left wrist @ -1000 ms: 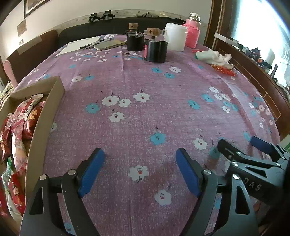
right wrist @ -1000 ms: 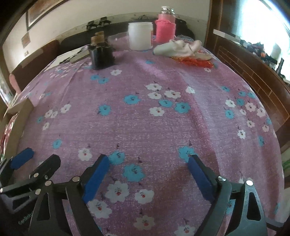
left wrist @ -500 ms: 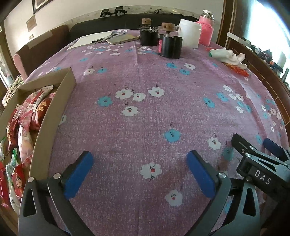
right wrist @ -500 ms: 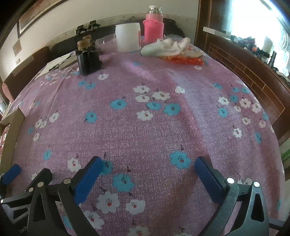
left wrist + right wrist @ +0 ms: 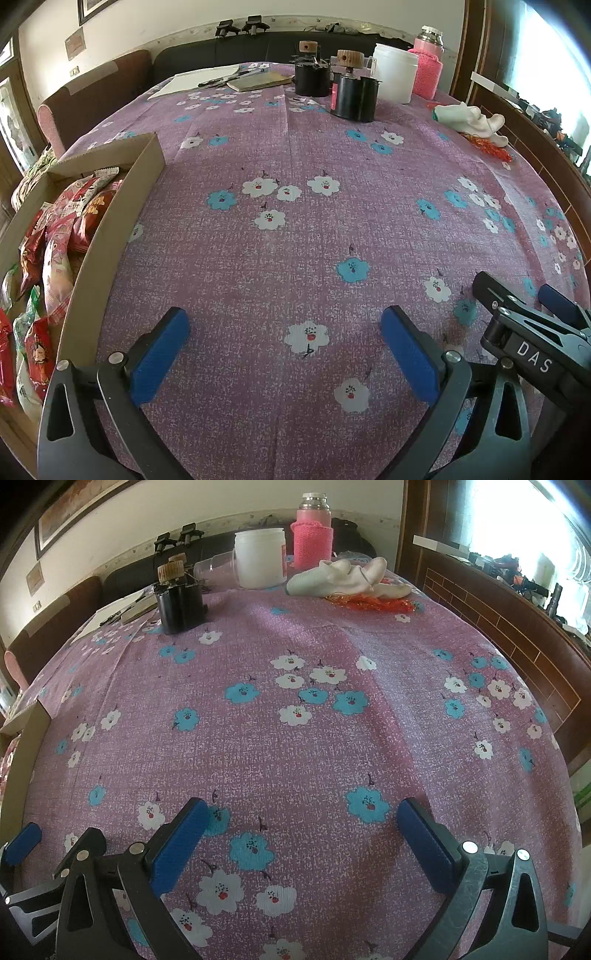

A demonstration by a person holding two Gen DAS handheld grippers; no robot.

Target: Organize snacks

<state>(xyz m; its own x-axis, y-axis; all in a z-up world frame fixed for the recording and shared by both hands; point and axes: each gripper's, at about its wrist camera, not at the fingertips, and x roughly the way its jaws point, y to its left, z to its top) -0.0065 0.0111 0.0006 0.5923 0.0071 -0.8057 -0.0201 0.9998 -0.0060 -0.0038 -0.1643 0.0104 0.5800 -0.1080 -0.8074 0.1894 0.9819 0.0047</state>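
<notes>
Both grippers are hovering side by side over the near part of the desk [image 5: 295, 229], which is lying under a purple flowered cloth. The left gripper [image 5: 284, 350] is standing with its blue pads spread wide and nothing between them; the right gripper [image 5: 299, 838] is equally wide apart and empty. The snacks [image 5: 55, 229], red and pink packets, are already lying inside the cardboard box [image 5: 114, 225] at the left edge of the desk, just beside the left gripper. No loose packet is showing on the cloth, so the sorting looks close to finished.

The risks I am seeing from here: the left gripper is sitting so near the box wall that a sideways swing could nudge the box off the edge, and the two grippers are crowding each other closely enough to knock together.
</notes>
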